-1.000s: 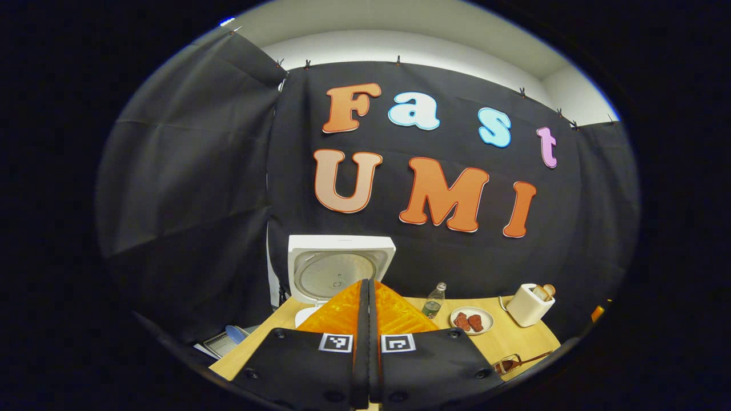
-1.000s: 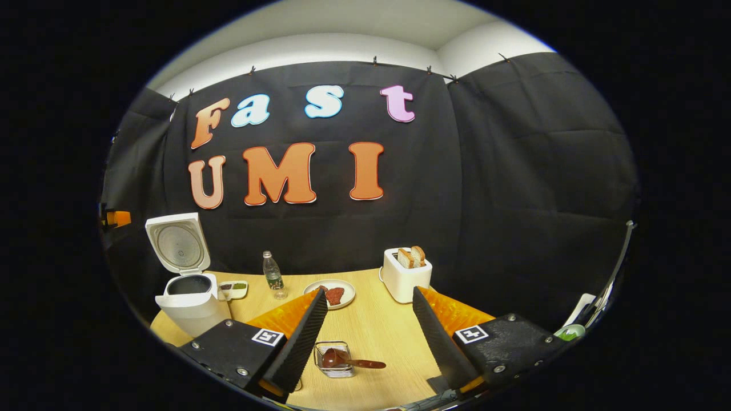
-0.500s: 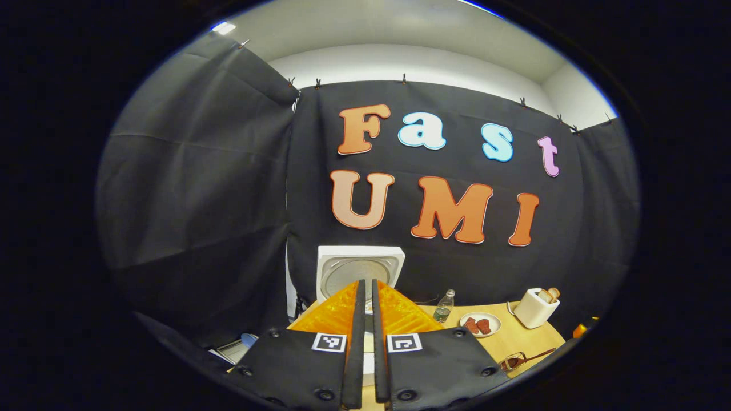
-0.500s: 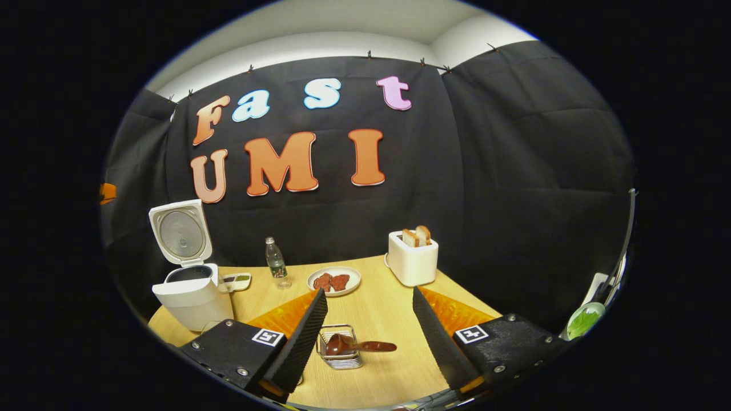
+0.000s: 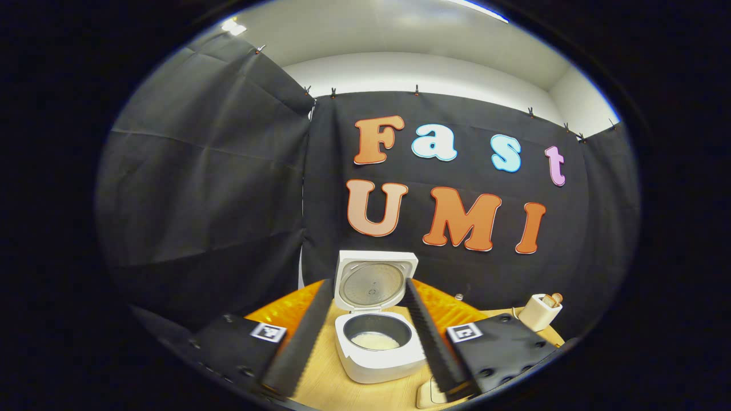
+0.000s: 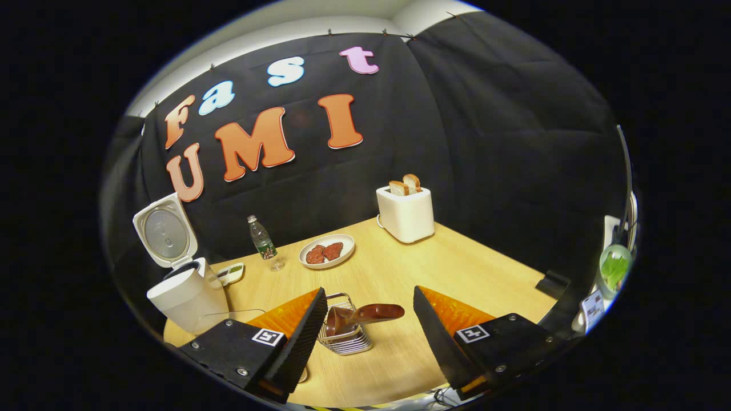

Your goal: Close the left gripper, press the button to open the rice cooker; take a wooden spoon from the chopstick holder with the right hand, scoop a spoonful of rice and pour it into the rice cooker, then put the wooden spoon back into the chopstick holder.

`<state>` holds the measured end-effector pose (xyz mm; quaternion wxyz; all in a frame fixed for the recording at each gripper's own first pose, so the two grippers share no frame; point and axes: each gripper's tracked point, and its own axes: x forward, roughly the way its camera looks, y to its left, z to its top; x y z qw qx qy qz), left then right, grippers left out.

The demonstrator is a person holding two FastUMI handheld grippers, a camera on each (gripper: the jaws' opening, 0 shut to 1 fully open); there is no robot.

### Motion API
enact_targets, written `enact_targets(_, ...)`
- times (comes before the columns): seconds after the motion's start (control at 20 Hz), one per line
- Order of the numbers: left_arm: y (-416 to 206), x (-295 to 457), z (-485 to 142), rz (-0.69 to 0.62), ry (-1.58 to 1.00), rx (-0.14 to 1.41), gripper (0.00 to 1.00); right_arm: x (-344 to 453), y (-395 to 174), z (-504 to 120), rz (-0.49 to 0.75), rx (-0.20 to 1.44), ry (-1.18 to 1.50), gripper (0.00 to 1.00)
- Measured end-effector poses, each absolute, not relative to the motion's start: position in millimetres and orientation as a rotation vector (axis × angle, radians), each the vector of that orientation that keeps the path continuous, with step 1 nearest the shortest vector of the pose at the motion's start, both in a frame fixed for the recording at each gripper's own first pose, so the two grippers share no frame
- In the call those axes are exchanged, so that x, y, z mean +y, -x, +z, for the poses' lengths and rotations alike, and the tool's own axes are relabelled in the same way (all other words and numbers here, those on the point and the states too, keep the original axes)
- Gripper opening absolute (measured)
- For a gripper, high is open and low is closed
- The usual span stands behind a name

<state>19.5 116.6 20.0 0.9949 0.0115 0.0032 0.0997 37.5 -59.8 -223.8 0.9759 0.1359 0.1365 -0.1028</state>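
The white rice cooker point(image 5: 377, 354) stands with its lid point(image 5: 374, 282) raised; a little rice lies in its dark pot. It sits between the spread fingers of my left gripper point(image 5: 365, 337), which is open and holds nothing. In the right gripper view the cooker point(image 6: 185, 294) is at the far left. A dark wooden spoon point(image 6: 365, 315) lies in the wire chopstick holder point(image 6: 345, 334), its handle pointing right. My right gripper point(image 6: 371, 325) hovers open just before the holder, fingers apart on either side of it, touching nothing.
On the wooden table point(image 6: 457, 268) stand a white toaster point(image 6: 405, 211) with bread, a plate of red pieces point(image 6: 326, 251), a water bottle point(image 6: 261, 240) and a small white dish point(image 6: 231, 273) beside the cooker. The toaster point(image 5: 541, 311) also appears at the right of the left gripper view.
My left gripper has opened from shut and pulled back, so the open cooker shows between its fingers. The right gripper has tilted down and moved closer to the chopstick holder.
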Motion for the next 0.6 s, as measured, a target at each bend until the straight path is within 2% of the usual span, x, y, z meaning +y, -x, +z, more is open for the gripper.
enact_targets(0.05, -16, 120, 20, 0.210, -0.035, -0.005, 1.00, -61, -41, -230, -0.215, 0.280, -0.324, 0.94)
enact_targets(0.15, -12, 128, 24, 0.239, -0.047, -0.025, 1.00, -56, -48, -247, -0.217, 0.311, -0.430, 0.95)
enact_targets(0.35, -5, 136, 13, 0.257, -0.060, 0.012, 1.00, -54, -56, -259, -0.227, 0.310, -0.586, 0.91)
enact_targets(0.55, -1, 152, 15, 0.298, -0.110, 0.010, 1.00, -50, -64, -267, -0.213, 0.306, -0.661, 0.74)
enact_targets(0.6, 1, 155, 12, 0.306, -0.111, 0.015, 0.99, -50, -65, -268, -0.215, 0.308, -0.671, 0.65)
